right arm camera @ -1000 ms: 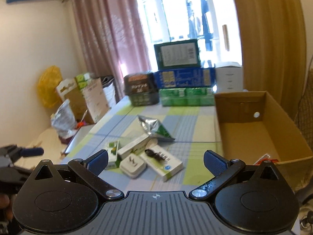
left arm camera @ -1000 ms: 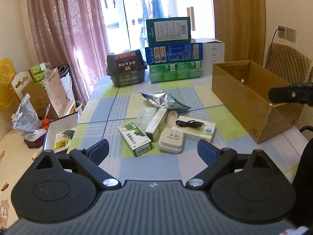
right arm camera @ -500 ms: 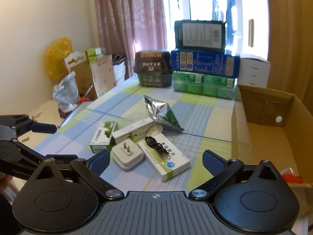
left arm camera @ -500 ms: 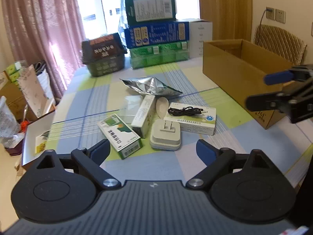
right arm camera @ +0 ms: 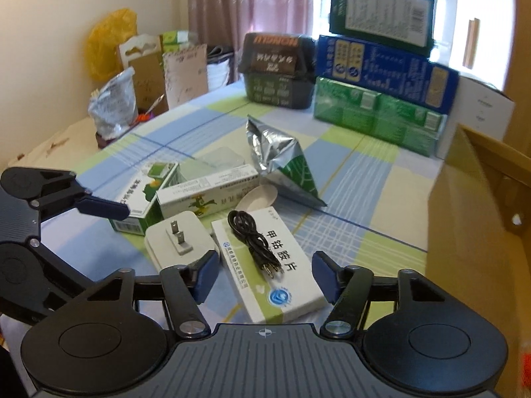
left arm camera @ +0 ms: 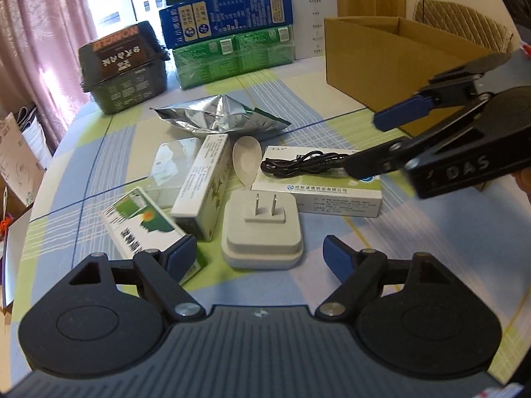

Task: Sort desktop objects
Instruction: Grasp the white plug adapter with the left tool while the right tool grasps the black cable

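Jaws of both grippers stand spread, gripping nothing. Ahead of the left gripper (left arm camera: 259, 255), between its fingers, lies the white plug adapter (left arm camera: 262, 229), prongs up. Between the right gripper (right arm camera: 264, 275) fingers lies the white medicine box (right arm camera: 265, 272) with a coiled black cable (right arm camera: 254, 238) on top; the cardboard box (right arm camera: 481, 215) sits to their right.
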`<state>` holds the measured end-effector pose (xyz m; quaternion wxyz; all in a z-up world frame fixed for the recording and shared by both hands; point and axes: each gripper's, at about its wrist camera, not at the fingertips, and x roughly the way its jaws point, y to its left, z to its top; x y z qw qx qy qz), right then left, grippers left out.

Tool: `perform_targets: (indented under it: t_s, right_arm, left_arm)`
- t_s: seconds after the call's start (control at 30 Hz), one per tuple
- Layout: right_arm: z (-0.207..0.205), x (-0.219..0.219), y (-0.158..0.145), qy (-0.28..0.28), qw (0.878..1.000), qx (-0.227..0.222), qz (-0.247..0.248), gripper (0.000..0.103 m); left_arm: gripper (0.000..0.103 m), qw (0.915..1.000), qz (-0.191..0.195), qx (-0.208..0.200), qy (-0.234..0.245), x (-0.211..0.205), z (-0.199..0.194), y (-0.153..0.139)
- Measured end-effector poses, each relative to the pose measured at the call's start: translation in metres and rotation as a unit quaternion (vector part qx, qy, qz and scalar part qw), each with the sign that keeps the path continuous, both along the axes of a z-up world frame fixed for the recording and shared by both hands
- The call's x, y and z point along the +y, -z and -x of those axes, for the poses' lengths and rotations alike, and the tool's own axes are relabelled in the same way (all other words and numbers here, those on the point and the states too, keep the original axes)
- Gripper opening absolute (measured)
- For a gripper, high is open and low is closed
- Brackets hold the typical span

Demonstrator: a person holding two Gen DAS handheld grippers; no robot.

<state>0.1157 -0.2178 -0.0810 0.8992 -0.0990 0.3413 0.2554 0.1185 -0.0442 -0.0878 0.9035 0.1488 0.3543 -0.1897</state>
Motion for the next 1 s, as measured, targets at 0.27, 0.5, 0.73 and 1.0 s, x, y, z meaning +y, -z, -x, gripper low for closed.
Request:
perform_targets:
  t_s: [0.27,0.5,0.73,1.0]
  right_arm:
    - [-0.029,0.015,0.022,-0.019,0.999,0.021,0.021,0.04]
    - [-0.029,0.019,0.024,-0.017,0.999,0.017,0.035,0.014]
    - [-0.001,0.009,0.014,0.023,0.999,0.047,0.01,0.012]
    - [0.072,0.001,0.016,0.054,0.994,0.097,-0.015,0.012]
  left_arm:
    - [0.067,0.9999,0.005,0.007,-0.009,-0.001,-0.018,0.011]
    - [0.056,0.9999,0.004,0.005,-0.01,-0.008,-0.02,0.012]
    - [0.056,0.9997,-0.006,0.016,-0.019,-0.004,0.004,0.006]
    - [0.056,0.999,0.008,0.03,-0.031,-0.002,0.061,0.003]
